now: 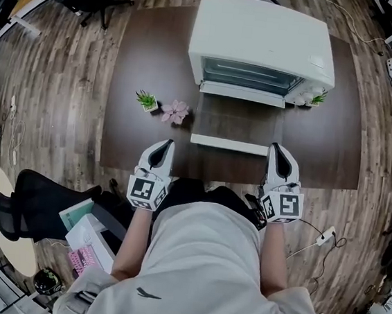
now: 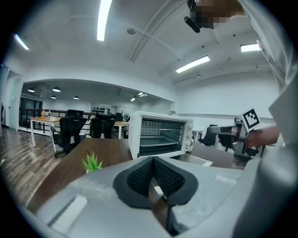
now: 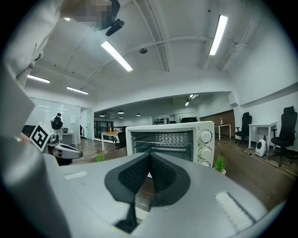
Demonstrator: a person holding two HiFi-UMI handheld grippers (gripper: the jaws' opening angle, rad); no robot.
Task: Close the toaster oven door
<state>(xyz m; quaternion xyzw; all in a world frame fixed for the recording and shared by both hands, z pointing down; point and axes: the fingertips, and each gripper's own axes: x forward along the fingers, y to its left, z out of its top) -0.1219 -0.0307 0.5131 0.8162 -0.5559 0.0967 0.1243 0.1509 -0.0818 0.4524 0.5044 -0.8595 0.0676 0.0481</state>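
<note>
A white toaster oven (image 1: 263, 45) stands at the far side of the dark table (image 1: 135, 139). Its glass door (image 1: 231, 118) lies folded down flat toward me, with the white handle bar (image 1: 228, 144) nearest. My left gripper (image 1: 169, 144) hovers at the table's front edge, left of the handle, shut and empty. My right gripper (image 1: 275, 148) sits just right of the handle's end, jaws together with nothing between them. The left gripper view shows the oven (image 2: 160, 135) ahead past the shut jaws (image 2: 153, 160). The right gripper view shows it (image 3: 170, 137) ahead of the closed jaws (image 3: 150, 155).
A small green plant (image 1: 146, 100) and a pink flower (image 1: 175, 111) stand left of the door. Another little plant (image 1: 318, 98) is by the oven's right corner. A black chair (image 1: 31, 205) and boxes sit on the floor at my left, a power strip (image 1: 327, 235) at my right.
</note>
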